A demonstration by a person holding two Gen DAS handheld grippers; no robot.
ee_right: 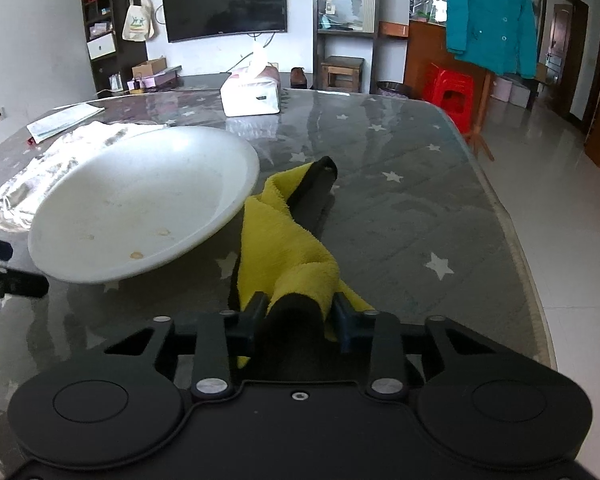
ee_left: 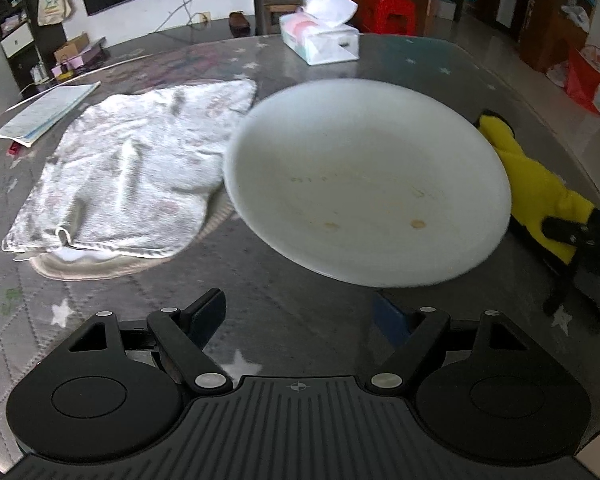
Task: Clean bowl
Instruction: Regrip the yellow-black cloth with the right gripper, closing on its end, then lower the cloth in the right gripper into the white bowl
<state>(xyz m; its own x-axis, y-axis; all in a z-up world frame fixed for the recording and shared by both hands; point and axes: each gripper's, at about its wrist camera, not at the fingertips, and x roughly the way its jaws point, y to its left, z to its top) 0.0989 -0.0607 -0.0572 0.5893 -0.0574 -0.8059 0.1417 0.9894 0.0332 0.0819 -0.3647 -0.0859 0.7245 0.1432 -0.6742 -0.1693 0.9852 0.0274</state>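
Yellow-and-black cloth point(ee_right: 288, 248) is clamped between the fingers of the right gripper point(ee_right: 298, 314), which are closed most of the way onto a bunched end. The rest of the cloth trails forward over the tabletop point(ee_right: 400, 208) and ends just beside the right rim of the bowl; whether it touches that rim cannot be told.

The left gripper point(ee_left: 300, 312) is held at the near side of the bowl with its fingers spread wide and nothing between them. The fingertips lie just short of the near rim and make no contact with it.

The bowl point(ee_left: 366, 184), white, wide and shallow, rests on the tabletop between the two grippers. Its inner surface carries several brownish spots point(ee_left: 417, 223) and faint streaks toward the near side. Judging from these marks, wiping has not begun or is at an early stage: the cloth is in hand but outside the bowl, and the bowl is not yet steadied. The remaining work appears to be gripping the rim with the left fingers, bringing the cloth inside and rubbing the stained area.

Left of the bowl lies a pale crumpled towel point(ee_left: 132, 168), its edge meeting the bowl's rim. Farther back stand a tissue box point(ee_left: 320, 40) and a flat booklet point(ee_left: 46, 112).
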